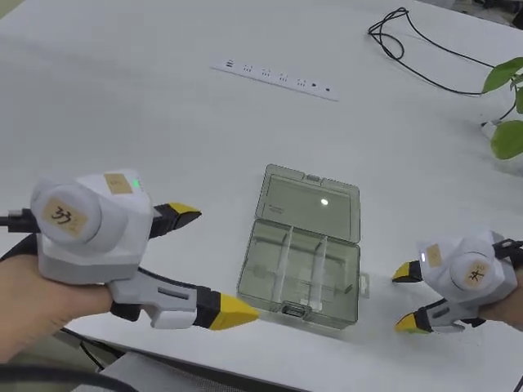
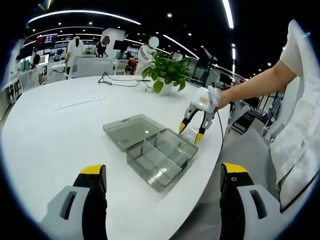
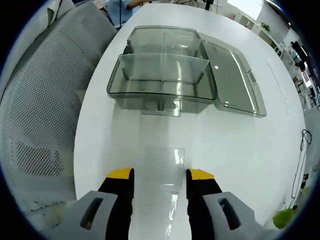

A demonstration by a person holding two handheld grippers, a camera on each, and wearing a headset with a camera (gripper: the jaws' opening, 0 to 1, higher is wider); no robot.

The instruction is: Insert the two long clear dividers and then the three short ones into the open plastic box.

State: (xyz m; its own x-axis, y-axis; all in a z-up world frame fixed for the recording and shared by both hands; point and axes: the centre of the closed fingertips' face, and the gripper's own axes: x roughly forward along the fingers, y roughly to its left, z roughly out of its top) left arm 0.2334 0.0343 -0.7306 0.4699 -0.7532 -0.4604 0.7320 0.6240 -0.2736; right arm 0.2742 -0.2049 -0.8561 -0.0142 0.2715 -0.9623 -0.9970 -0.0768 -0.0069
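Box (image 1: 270, 300) sits open by the near table edge with two long dividers (image 1: 283, 253) standing in it. A short divider (image 3: 162, 155) lies flat on the table just right of it. The right gripper (image 1: 396, 302) has its jaws parted either side of that piece with nothing gripped, and the left gripper (image 1: 222, 263) is wide open and empty, left of the box. My worry is that the flat, thin, slick piece lets the jaws skate over it or shove it off the edge.

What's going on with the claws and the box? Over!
Left claw open, empty. Right claw open, empty, clear pieces flat on table ahead of it. Box open, lid back, dividers standing inside. Nothing blocking.
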